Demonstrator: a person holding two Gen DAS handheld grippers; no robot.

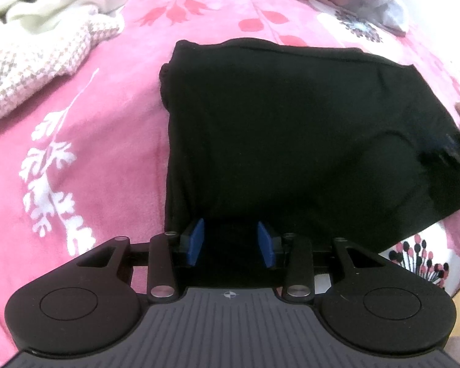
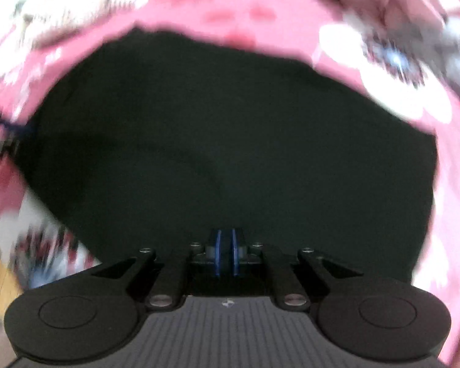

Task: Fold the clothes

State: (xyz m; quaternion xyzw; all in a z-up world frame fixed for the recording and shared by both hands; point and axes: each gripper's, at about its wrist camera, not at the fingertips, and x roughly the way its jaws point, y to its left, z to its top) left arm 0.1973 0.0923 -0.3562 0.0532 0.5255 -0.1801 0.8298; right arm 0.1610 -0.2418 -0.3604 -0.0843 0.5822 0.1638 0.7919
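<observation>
Nearest to us, the left gripper stands over the near edge of the black garment with its blue pads apart; we see no cloth pinched between them, so it is released. The right gripper has its pads pressed almost together, clenched, and against the dark cloth we cannot tell if a thin layer is caught between them. Its view is blurred.

The black garment lies already folded into a rough rectangle on the pink floral blanket, with its right side lifted and uneven. We judge that the step in hand is smoothing or making one more fold. To do it well, we should keep the left side steady, bring the loose right edge over evenly, and match the edges before pressing flat.

Farther away, a knitted cloth and pale laundry wait near the top left.
</observation>
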